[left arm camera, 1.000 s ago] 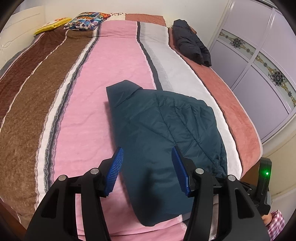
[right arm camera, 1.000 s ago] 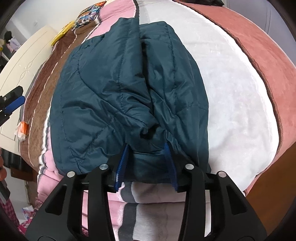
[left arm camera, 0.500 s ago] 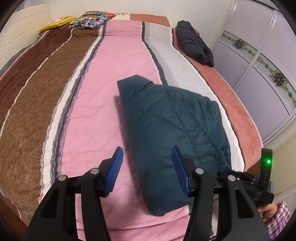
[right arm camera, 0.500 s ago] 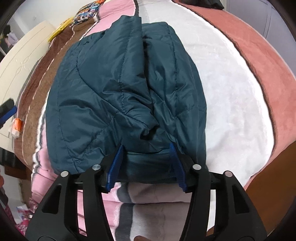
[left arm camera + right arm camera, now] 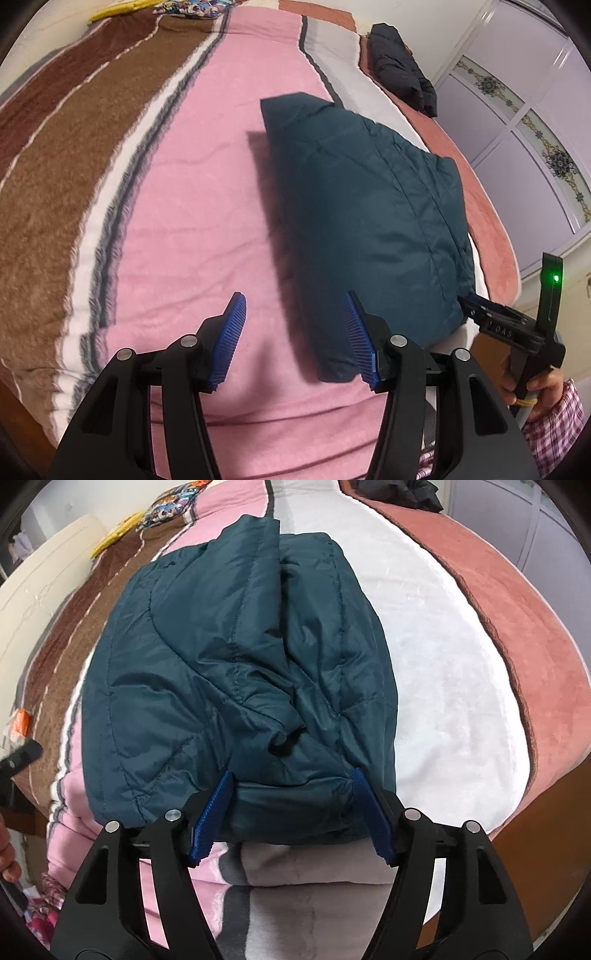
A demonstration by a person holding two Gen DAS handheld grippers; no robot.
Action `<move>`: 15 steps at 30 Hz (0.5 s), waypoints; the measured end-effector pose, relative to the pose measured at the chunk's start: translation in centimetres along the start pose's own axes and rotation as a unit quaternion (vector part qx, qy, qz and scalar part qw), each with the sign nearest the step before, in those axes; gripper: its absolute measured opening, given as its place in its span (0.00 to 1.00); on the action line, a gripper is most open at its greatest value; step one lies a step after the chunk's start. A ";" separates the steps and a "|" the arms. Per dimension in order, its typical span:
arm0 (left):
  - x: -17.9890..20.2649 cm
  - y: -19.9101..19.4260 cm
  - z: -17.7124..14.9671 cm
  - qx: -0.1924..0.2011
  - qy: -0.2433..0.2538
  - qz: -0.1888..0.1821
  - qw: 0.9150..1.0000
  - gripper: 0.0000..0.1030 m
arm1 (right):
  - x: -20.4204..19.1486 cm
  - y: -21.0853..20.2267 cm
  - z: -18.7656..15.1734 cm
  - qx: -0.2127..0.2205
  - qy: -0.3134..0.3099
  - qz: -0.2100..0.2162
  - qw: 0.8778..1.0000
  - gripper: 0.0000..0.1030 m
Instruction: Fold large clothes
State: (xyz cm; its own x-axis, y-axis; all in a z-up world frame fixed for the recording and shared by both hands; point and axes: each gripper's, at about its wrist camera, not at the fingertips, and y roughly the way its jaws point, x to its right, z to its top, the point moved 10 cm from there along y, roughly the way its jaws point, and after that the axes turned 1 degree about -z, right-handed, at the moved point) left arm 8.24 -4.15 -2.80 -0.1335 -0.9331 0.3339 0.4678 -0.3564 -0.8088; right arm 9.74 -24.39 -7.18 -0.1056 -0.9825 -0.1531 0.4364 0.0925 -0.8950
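Left tool (image 5: 293, 325), blue ribbed pads spread apart and holding nothing, poised above the pink stripe of the bed just beside the near left edge of the folded jacket. Right tool (image 5: 291, 805), pads likewise apart, set against the jacket's near hem, the padded hem bulging between the two pads; whether they press it cannot be told. Teal quilted jacket (image 5: 240, 672), folded into a thick rectangular bundle, lies near the foot of the bed across the pink and white stripes. Bed cover (image 5: 177, 229) plush, striped lengthwise in brown, white, grey, pink and rust. A dark garment (image 5: 400, 70) lies heaped far up the rust stripe, well apart from the jacket; patterned pillows (image 5: 192, 7) at the head. Lilac wardrobe doors (image 5: 517, 122) with floral trim line the right wall.
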 end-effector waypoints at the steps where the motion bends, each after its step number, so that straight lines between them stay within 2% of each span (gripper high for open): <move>1: 0.2 0.1 -0.2 -0.002 -0.001 -0.005 1.000 0.52 | 0.1 0.0 -0.1 -0.001 0.003 0.005 1.000 0.65; 2: 0.3 0.2 -0.4 -0.004 -0.002 -0.013 1.000 0.52 | 0.2 0.0 -0.2 -0.003 0.007 0.010 1.000 0.65; 4: 0.7 0.4 -0.8 -0.008 -0.011 -0.030 0.999 0.59 | 0.6 -0.1 -0.3 -0.005 0.012 0.021 1.000 0.66; 8: 1.2 1.3 -1.4 -0.019 -0.038 -0.065 0.997 0.61 | 1.2 -1.1 -0.6 0.004 0.015 0.040 0.999 0.66; 15: 2.3 3.2 -1.0 -0.035 -0.064 -0.112 0.991 0.71 | 4.2 -4.9 0.4 0.050 0.041 0.064 0.996 0.66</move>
State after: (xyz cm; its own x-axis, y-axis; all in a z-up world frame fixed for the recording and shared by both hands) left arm 8.55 -7.47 -5.11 -0.1127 -0.8179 0.5642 0.3768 -0.5606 -0.7374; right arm 7.52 -29.00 -3.27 -0.1140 -0.9472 -0.2996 0.5365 0.1951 -0.8210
